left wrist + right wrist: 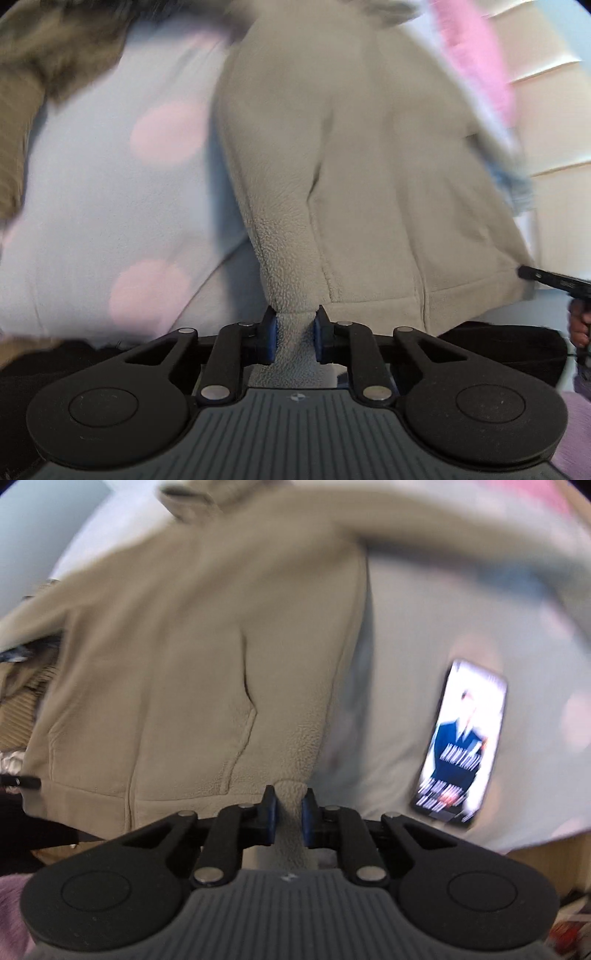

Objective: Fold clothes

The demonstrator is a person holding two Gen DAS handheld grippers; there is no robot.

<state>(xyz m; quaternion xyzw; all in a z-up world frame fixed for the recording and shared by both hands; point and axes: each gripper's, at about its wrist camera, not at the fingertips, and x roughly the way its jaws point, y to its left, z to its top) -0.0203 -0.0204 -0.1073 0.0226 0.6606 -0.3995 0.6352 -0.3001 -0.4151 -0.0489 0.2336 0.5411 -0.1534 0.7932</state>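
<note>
Both grippers, left gripper (294, 338) and right gripper (287, 818), pinch hem corners of the beige fleece jacket (369, 177), spread over the dotted bedsheet (110, 206) beside a phone (463, 742); it looks soft, light, probably floppy, so hem corners suit.

Motion blur is smearing the phone (461, 742) screen, leaving its text unreadable. The pink garment (476, 55) is running off the top edge, perhaps a towel. The fleece jacket (192, 657) hem is disappearing between blue pads (271, 818).
</note>
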